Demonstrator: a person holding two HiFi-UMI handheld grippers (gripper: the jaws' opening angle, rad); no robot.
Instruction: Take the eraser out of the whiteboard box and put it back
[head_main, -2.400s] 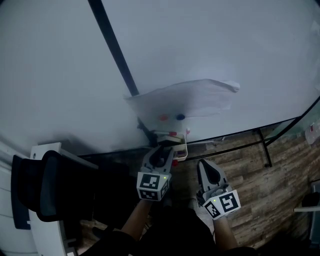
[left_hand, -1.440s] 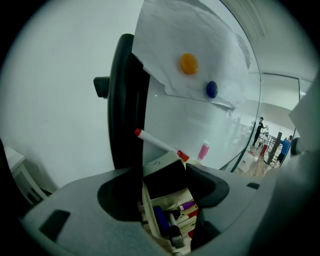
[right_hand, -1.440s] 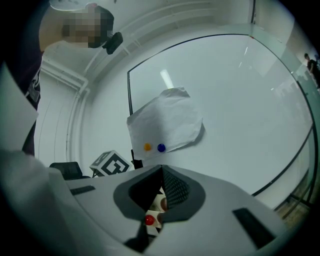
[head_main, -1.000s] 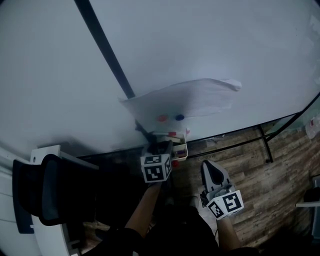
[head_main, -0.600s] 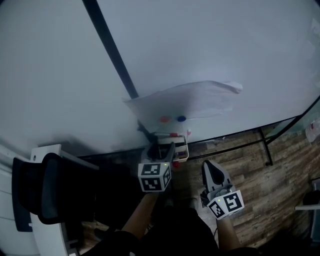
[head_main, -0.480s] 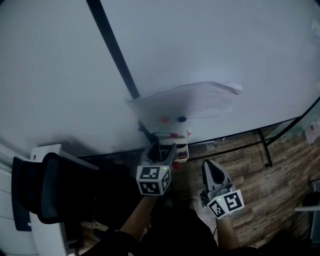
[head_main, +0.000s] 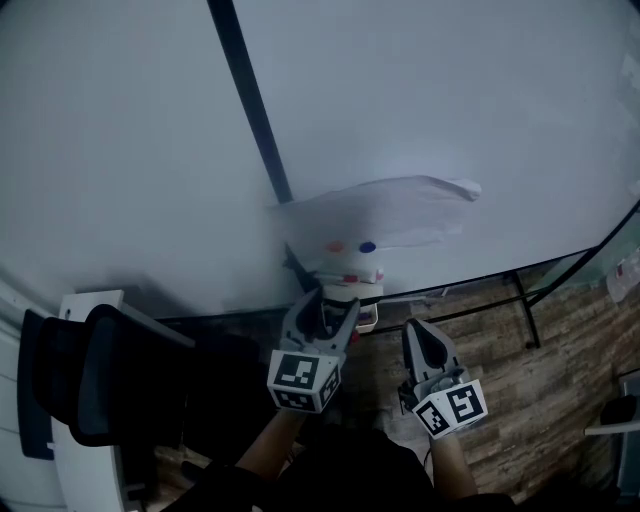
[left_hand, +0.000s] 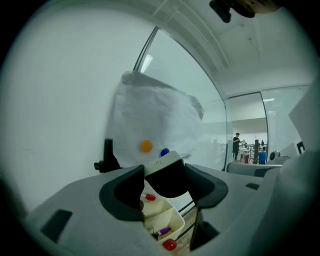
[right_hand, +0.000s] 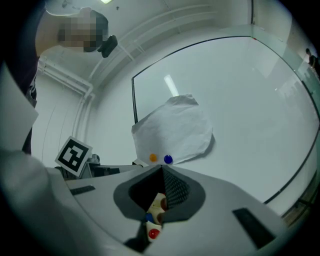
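Note:
My left gripper (head_main: 327, 303) is shut on the eraser (left_hand: 162, 161), a block with a white top and a black body that fills the space between the jaws. In the left gripper view (left_hand: 167, 180) it sits just above and in front of the cream whiteboard box (left_hand: 167, 216), which holds red-capped and purple-capped markers. In the head view the box (head_main: 368, 318) hangs at the whiteboard's lower edge, right beyond the left jaws. My right gripper (head_main: 415, 330) hangs lower right of the box, shut and empty, jaw tips together (right_hand: 162, 170).
A crumpled white sheet (head_main: 385, 215) is pinned to the whiteboard by an orange magnet (head_main: 333, 246) and a blue magnet (head_main: 367, 246). A black chair (head_main: 100, 385) stands at the left. The whiteboard's black stand (head_main: 525, 300) rests on the wood floor at the right.
A second ago the left gripper was up at the box. It has since drawn back towards me and now has the eraser between its jaws. The right gripper stayed put.

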